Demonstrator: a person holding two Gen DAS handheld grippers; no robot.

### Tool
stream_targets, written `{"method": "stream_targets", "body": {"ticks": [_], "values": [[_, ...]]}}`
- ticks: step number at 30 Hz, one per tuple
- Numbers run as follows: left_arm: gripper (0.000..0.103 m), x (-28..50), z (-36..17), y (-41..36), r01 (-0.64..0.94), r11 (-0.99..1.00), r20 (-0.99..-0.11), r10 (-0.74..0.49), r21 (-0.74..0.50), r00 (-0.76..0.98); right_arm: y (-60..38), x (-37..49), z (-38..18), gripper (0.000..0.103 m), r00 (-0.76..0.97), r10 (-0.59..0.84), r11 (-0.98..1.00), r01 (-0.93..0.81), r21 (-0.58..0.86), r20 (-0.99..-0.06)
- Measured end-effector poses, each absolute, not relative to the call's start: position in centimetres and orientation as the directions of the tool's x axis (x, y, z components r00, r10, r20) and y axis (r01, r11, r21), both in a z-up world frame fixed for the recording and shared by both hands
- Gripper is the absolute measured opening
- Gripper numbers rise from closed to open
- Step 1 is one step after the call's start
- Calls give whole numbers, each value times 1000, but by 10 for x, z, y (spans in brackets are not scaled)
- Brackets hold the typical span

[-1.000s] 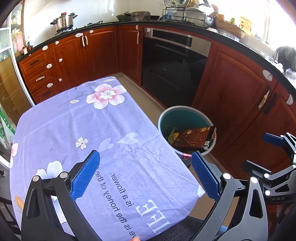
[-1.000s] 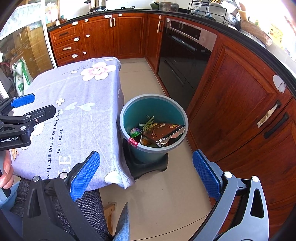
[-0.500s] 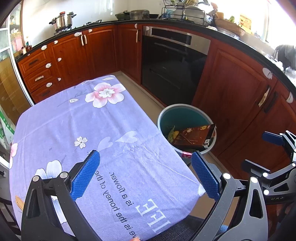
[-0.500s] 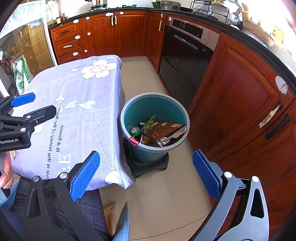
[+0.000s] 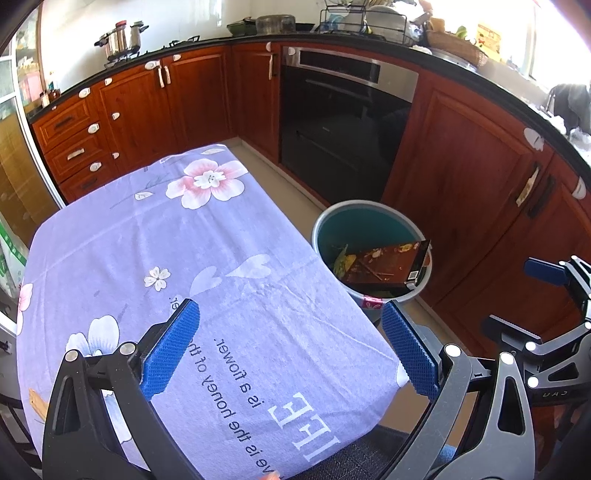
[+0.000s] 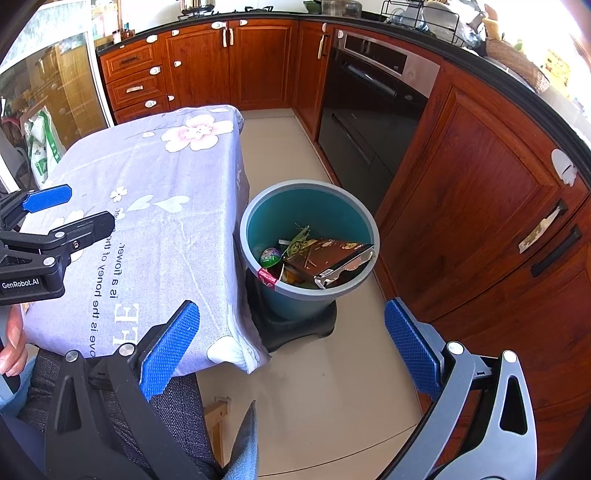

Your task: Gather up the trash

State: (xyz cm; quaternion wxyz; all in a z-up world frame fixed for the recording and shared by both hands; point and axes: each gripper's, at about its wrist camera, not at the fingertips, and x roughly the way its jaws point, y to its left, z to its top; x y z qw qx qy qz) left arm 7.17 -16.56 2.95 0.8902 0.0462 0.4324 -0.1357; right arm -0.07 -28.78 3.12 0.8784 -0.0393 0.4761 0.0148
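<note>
We see the wooden kitchen cabinets (image 5: 461, 155) curving round the room, with a built-in oven (image 5: 343, 122) set among them under a dark counter that carries a steel pot (image 5: 123, 37) and a dish rack (image 5: 364, 18). In front of us stands the bench (image 5: 129, 236), covered by a lilac cloth printed with pink and white flowers and a line of text; its top carries nothing but the cloth. Just beside the bench's right edge, on the tiled floor (image 6: 317, 387), stands the round teal trash bin (image 6: 255, 218) on a dark base. The trash lies inside it: a flattened brown carton (image 6: 325, 254) leans against the far rim, with green plant scraps (image 6: 299, 236) and a small round purple-and-green wrapper (image 6: 270, 255) next to it, and a red label (image 6: 266, 275) hangs over the near rim.

Our left tongs (image 5: 291, 347) hang above the near end of the bench, their blue pads spread wide with nothing between them. Our right tongs (image 6: 291, 343) hang over the floor near the bin, likewise spread wide and holding nothing. A hand (image 6: 13, 339) shows at the lower left of the right wrist view, by the bench's near edge.
</note>
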Motion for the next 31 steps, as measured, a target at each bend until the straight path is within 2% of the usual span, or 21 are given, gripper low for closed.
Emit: {"method": "stream_targets", "body": {"ticks": [16,31], "values": [[99,71,28,-166,311,949,-789,-234,-58,568,-287,1,30,96,541,-15,996,-65,-60,-841],[99,72,25,-168,313,949,-798,-212,-31,564,-288,4,29,96,539,-19,996,-63,-63,-842]]}}
